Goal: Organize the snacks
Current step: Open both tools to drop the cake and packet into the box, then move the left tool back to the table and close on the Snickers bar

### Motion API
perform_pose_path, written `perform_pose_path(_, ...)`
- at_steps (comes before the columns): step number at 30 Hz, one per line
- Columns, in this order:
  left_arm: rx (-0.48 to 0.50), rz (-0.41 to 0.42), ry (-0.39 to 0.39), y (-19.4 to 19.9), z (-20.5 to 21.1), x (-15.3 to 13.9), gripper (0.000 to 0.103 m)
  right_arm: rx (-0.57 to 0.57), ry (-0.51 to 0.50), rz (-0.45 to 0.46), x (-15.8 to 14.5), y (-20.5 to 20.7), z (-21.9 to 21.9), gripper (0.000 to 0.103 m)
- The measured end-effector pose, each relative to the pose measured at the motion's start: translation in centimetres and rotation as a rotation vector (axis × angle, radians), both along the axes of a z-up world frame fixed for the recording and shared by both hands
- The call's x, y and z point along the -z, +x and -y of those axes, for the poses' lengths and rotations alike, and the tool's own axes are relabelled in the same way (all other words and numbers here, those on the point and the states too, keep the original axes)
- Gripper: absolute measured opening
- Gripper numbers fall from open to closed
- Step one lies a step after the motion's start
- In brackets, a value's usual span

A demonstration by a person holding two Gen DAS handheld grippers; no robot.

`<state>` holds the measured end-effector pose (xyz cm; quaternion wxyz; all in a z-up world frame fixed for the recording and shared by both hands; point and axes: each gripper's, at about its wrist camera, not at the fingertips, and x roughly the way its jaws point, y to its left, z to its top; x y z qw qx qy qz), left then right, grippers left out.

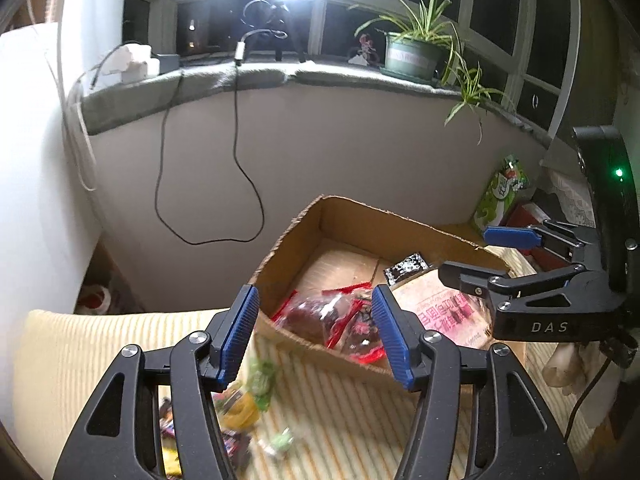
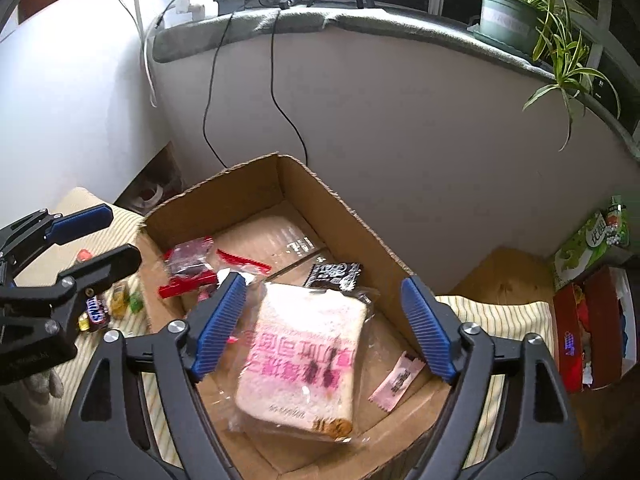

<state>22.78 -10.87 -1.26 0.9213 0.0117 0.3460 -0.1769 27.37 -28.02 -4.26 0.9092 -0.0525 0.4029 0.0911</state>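
Note:
A cardboard box (image 1: 360, 208) (image 2: 240, 196) stands open on a striped cloth (image 1: 100, 340). Inside lie a bagged bread slice with pink print (image 2: 304, 356) (image 1: 440, 312), a red-and-clear bag (image 1: 320, 316) (image 2: 188, 260), a small black packet (image 2: 336, 276) and a pink sachet (image 2: 396, 380). My right gripper (image 2: 324, 304) (image 1: 480, 258) hangs open over the bread, pads clear of it on both sides. My left gripper (image 1: 316, 320) (image 2: 108, 238) is open and empty at the box's near left edge. Loose sweets (image 1: 240, 408) (image 2: 100, 308) lie on the cloth left of the box.
A green snack packet (image 1: 504, 192) (image 2: 592, 240) and a red carton (image 2: 588, 328) sit to the right of the box. The wall rises just behind it, with black cables hanging from a sill that holds a potted plant (image 1: 412, 52).

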Motion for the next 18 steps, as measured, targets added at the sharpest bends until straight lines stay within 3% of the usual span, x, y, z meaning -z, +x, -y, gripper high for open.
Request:
perform_pose_path(11,-0.096,0.030,-0.002,-4.8,-7.4,-1.6,0.058,-0.084,0.046,0.041,-2.2,-4.7,-3.2,0.090)
perform_pose_path(18,-0.172,0.012,0.008,-7.6,-12.0,-0.6,0.058,-0.162,0.065,0.037,-2.0,-7.4,-6.4,0.090)
